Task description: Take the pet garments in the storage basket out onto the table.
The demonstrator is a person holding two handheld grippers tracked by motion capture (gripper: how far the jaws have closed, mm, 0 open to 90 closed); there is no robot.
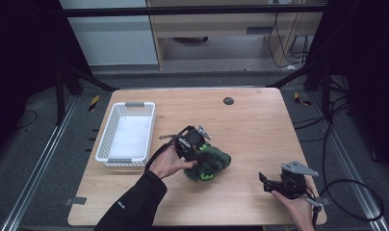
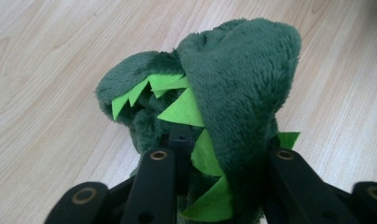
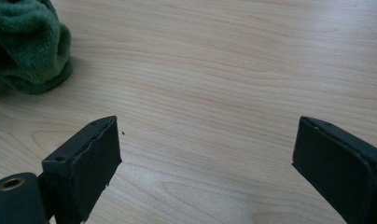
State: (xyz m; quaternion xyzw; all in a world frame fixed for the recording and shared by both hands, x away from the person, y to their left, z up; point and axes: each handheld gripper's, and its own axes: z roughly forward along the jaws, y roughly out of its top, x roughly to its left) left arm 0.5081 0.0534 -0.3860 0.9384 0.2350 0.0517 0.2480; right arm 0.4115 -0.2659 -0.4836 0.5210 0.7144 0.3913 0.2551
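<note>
One green plush toy (image 1: pixel 209 163) lies on the table (image 1: pixel 250 130), clamped by the left gripper (image 1: pixel 195 144). One white basket (image 1: pixel 127 132) holds nothing. The right gripper (image 1: pixel 274 185) is released.

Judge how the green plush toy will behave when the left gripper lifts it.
The plush toy looks soft and floppy: its pile folds around the left gripper, so loose parts will probably droop. It seems light. The fuzzy fabric should resist slipping, and it is unlikely to roll or break.

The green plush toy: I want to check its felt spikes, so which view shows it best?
The left gripper view: the green plush toy is close up between the left gripper's fingers, bright felt triangles clear. The high view shows it small on the table, at the left gripper. The right gripper view catches one edge.
</note>
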